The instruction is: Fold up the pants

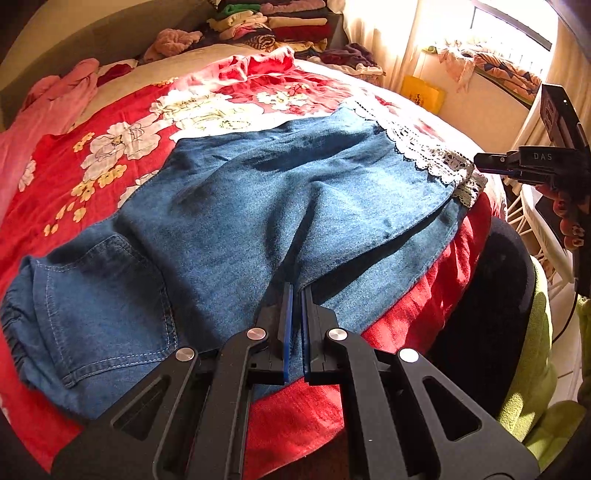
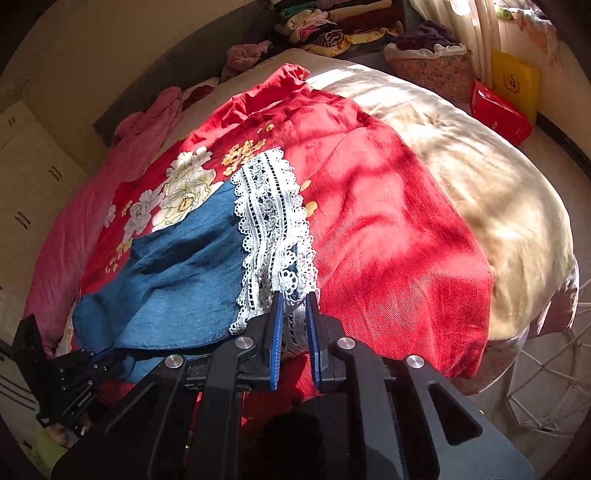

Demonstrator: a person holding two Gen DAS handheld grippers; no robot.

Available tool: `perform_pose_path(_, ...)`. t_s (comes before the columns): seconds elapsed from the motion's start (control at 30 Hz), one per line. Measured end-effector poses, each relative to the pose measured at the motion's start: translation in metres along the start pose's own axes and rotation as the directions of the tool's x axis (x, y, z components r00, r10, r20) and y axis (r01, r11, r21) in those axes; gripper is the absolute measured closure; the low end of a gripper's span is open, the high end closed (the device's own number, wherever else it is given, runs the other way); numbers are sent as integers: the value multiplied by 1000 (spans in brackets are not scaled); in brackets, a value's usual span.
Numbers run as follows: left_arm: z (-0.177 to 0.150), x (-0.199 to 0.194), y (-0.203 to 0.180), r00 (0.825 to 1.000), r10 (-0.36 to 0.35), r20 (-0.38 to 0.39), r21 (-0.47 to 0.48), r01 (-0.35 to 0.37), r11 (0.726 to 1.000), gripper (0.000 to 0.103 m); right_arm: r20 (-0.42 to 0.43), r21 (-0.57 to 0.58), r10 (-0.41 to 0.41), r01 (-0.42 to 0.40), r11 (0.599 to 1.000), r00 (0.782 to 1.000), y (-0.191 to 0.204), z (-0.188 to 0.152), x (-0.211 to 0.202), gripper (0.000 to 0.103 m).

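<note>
Blue denim pants (image 1: 236,206) with white lace hems (image 1: 424,147) lie on a red flowered bedspread (image 1: 110,140), folded leg over leg, back pocket at the near left. My left gripper (image 1: 296,291) is shut on the denim's near edge. My right gripper (image 2: 294,301) is shut on the lace hem (image 2: 273,221) at the pants' near end; it shows in the left wrist view (image 1: 480,162) at the hem's right corner. The left gripper shows in the right wrist view (image 2: 107,363) on the denim (image 2: 177,273).
Stacks of folded clothes (image 1: 273,26) stand at the bed's far end. A pink garment (image 1: 55,96) lies at the far left. A cream duvet (image 2: 480,162) covers the bed's right side. A red box (image 2: 502,114), a yellow bag (image 2: 515,85) and a white wire chair (image 2: 546,376) stand beside the bed.
</note>
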State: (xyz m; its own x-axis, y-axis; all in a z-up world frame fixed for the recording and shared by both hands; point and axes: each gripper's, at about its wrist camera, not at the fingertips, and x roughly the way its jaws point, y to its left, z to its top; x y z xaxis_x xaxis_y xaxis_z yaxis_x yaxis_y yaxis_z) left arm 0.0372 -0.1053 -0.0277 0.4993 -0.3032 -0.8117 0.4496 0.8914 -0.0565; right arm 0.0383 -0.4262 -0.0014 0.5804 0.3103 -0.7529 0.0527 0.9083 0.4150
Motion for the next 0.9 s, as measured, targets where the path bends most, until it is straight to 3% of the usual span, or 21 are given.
perform_pose_path(0.13,-3,4,-1,1000,-6,-11,-3,5,1000,103,1,-5,-14,14,1000,1000,1,3,5,73)
perform_pose_path(0.23,-2,8,-2,1000,-2,-17,-2,2,1000,103,-5,-10,-6,6,1000,1000,4,5,12,73)
perform_pose_path(0.33,-5,9,-4,1000,12,-24,9,-11,1000,103,-9,-63,-7,6,998,1000,13,3,13,89)
perform_pose_path(0.5,-6,-9,-5,1000,-7,-3,37,7,999,103,35,-83,-5,8,997,999,13,1,-12,93)
perform_pose_path(0.63,-11,-14,-11,999,-39,-18,64,40,997,103,24,-94,-27,29,995,999,8,-5,-17,93)
perform_pose_path(0.77,-20,6,-12,995,-36,-92,65,42,997,101,-17,-120,-101,98,988,995,7,-15,-1,89)
perform_pose_path(0.87,-22,8,-11,994,-48,-101,60,55,997,96,40,-134,-128,132,982,991,14,-15,-15,83)
perform_pose_path(0.9,-21,5,-9,994,-51,-95,57,56,997,90,74,-152,-145,155,976,987,19,-14,-22,83)
